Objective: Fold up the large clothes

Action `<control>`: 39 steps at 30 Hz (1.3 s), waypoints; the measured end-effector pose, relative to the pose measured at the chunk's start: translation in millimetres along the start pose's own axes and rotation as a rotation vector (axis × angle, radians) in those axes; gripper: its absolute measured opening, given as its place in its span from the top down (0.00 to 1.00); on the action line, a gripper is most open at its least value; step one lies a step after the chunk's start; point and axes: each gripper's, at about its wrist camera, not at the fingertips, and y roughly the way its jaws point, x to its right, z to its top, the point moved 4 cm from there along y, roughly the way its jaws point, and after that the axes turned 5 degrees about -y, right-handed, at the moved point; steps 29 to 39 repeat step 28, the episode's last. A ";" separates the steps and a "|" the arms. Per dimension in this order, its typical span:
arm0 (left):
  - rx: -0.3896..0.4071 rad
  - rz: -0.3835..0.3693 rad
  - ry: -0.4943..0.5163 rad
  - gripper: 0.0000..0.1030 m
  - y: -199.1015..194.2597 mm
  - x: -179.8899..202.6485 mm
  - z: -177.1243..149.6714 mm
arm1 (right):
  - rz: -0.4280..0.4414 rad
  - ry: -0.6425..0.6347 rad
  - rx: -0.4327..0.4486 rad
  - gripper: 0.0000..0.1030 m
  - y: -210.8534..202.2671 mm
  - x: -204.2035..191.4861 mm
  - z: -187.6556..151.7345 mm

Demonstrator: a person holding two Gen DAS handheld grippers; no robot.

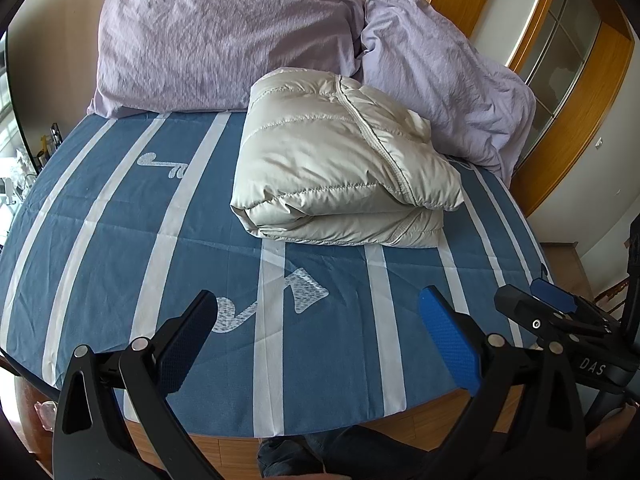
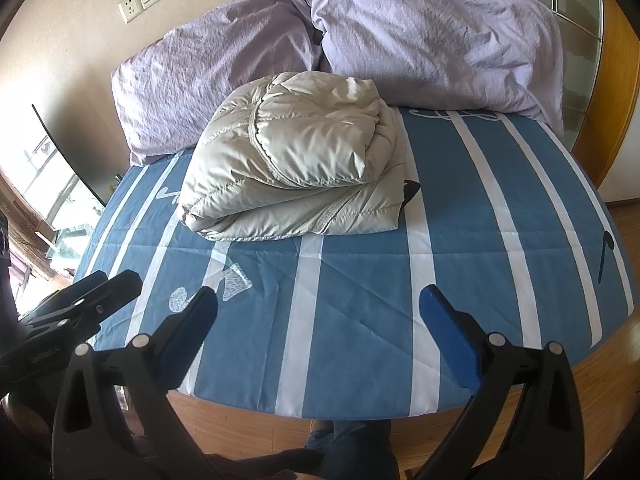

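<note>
Although the task names large clothes, only one garment shows: a pale grey puffer jacket [image 1: 344, 160], already gathered into a compact, layered bundle toward the head of the bed. Its quilted panels are stacked one on another, a seam or zipper line curves over the top layer, and the lower layers jut out a little at the near edge; from the right wrist view a small dark corner pokes out at its right side, though what it belongs to cannot be told. By that shape the folding looks essentially done, and at most a light squaring of the uneven edges might remain. No other unfolded clothing is visible on the blue striped sheet [image 1: 120, 240], so nothing further to fold can be pointed to.

Behind the jacket, two lilac pillows [image 1: 224, 36] lean against the wall, the right one touching or nearly touching the bundle's far side.

Nearer the foot of the bed, both tools are well apart from the jacket. Left gripper [image 1: 318, 334] hangs above the sheet with its jaws spread wide and nothing between them; right gripper [image 2: 318, 334] is likewise wide and empty, held beside the other.
</note>
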 end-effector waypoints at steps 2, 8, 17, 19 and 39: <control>0.002 0.003 -0.001 0.01 -0.2 -0.6 0.2 | 0.002 -0.002 0.000 0.02 0.2 -0.2 -0.3; 0.004 0.006 -0.003 0.01 0.0 -1.7 1.0 | 0.004 -0.003 -0.002 0.02 1.2 -1.5 -0.7; 0.002 0.009 -0.007 0.01 -0.3 -4.1 2.6 | 0.002 -0.001 0.000 0.02 0.7 -1.3 -0.5; 0.003 0.010 -0.005 0.01 -1.0 -5.1 3.5 | 0.000 -0.003 0.002 0.02 0.4 -2.2 -0.6; 0.001 0.010 -0.001 0.01 -1.6 -5.0 4.8 | 0.002 -0.008 0.006 0.02 0.1 -2.3 2.1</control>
